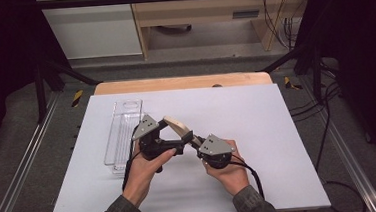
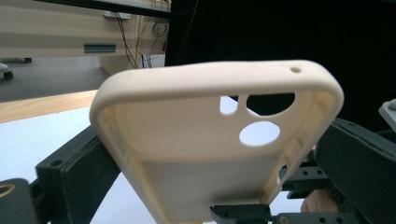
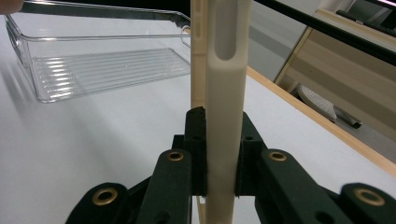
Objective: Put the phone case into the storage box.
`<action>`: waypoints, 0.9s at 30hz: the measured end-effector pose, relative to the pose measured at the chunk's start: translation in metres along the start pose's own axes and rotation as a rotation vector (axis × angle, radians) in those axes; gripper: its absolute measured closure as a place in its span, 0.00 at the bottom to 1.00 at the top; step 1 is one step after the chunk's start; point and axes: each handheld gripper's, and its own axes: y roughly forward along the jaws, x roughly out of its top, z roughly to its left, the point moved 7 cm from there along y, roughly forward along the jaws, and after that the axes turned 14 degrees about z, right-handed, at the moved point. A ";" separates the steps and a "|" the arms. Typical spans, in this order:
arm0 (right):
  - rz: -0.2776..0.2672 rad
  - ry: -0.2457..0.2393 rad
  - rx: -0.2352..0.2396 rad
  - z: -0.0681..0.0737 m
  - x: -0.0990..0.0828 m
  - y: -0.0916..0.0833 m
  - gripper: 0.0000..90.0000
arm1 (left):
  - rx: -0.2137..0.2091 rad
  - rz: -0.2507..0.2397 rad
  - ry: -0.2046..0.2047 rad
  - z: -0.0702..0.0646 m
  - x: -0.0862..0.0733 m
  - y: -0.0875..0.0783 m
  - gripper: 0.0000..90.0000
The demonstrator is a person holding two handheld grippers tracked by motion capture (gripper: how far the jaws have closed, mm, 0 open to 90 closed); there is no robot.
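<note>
Two grippers meet over the middle of the white table top (image 1: pixel 258 131), both clamped on one cream phone case (image 1: pixel 177 126). Farthest left on the table lies a clear plastic tray (image 1: pixel 120 136), long and narrow, with its ribbed floor bare; in the right gripper view the tray (image 3: pixel 102 70) sits well behind the case. Just right of the tray, the left gripper (image 1: pixel 171 146) is held in the person's left hand (image 1: pixel 143 172), and its jaws stand wide across the breadth of the case, one pad pressed on each long edge. In the left gripper view the case (image 2: pixel 205 154) shows its hollow inner side, tilted up and away, with its camera openings near the far end and a small hole in the rim. The case hangs in the air between the two tools, clear of the table. To its right, the right gripper (image 1: pixel 194 141), held in the right hand (image 1: pixel 233 175), is closed narrow on the thin side of the case, and in the right gripper view the case (image 3: pixel 224 116) stands edge-on and upright between the two black pads, which touch it on both faces. A wooden edge (image 1: pixel 182 83) borders the far side of the table.
</note>
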 end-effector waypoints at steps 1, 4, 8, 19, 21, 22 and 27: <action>0.002 -0.003 -0.003 0.000 0.000 0.000 0.88 | 0.000 -0.001 -0.001 0.000 0.000 0.000 0.02; 0.000 0.000 -0.002 0.000 0.000 0.001 0.88 | 0.002 -0.001 -0.002 0.000 0.000 0.000 0.02; -0.002 0.003 0.003 0.001 0.000 0.001 0.88 | 0.003 -0.005 -0.006 0.001 0.000 -0.001 0.02; -0.001 0.004 0.009 0.004 0.000 0.002 0.88 | 0.020 -0.034 -0.012 0.001 0.002 -0.004 0.09; -0.001 0.004 0.011 0.005 0.000 0.002 0.88 | 0.021 -0.033 -0.015 0.002 0.002 -0.004 0.10; -0.001 0.004 0.011 0.005 0.001 0.002 0.88 | 0.023 -0.032 -0.017 0.002 0.002 -0.005 0.10; -0.002 0.010 0.017 0.006 0.001 0.002 0.88 | 0.033 -0.031 -0.011 0.001 0.002 -0.006 0.11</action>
